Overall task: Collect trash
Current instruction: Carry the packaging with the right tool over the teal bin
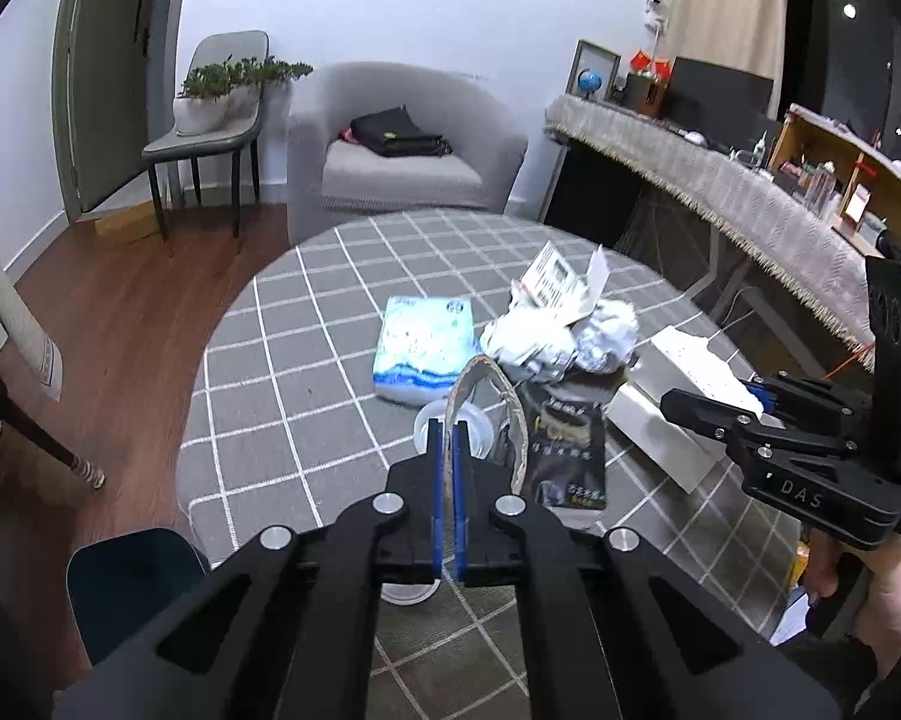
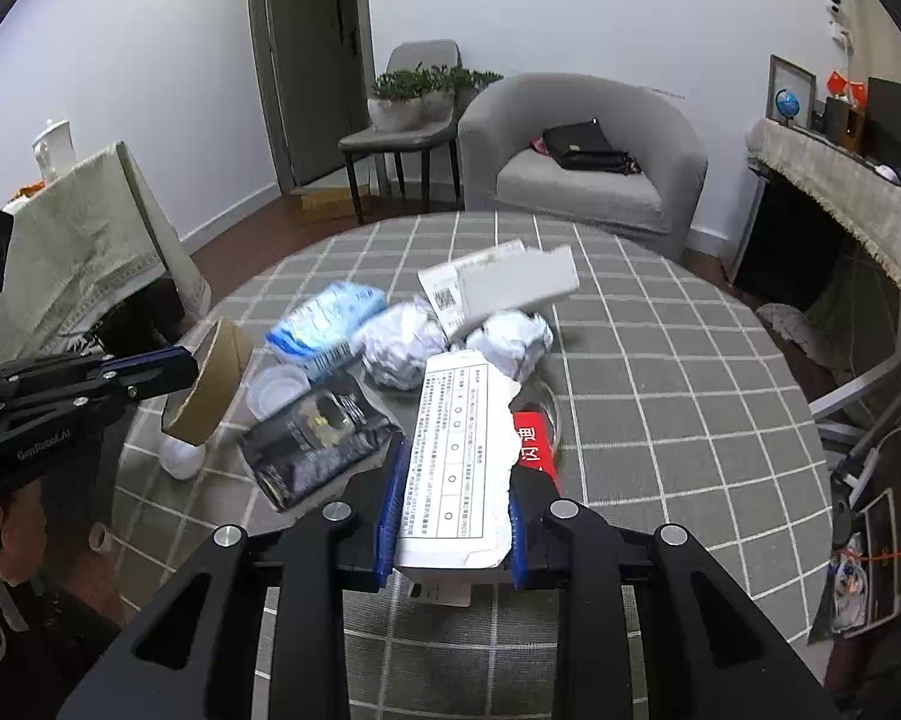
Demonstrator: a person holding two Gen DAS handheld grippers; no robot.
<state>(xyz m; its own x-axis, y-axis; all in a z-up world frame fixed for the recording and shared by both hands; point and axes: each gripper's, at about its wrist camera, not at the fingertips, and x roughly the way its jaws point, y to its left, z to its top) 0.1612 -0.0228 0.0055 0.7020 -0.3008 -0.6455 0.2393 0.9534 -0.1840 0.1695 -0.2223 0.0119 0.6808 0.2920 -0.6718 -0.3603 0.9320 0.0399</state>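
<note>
Grey checked cloth covers the round table (image 1: 282,324). The left gripper (image 1: 447,450) pinches a cardboard tube (image 1: 486,384) above a plastic lid (image 2: 279,390). The right gripper (image 2: 453,516), marked "DAS", squeezes a white printed box (image 2: 456,450). Crumpled paper balls (image 2: 402,348), a blue tissue pack (image 1: 423,342) and a black packet (image 2: 318,438) lie just beyond.

Two near wrist views – seemingly shared table (image 1: 282,372)

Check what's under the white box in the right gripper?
Beneath the white box held by the right gripper, a red printed pack sticks out on the checked tablecloth. The rest of that pack is covered.
</note>
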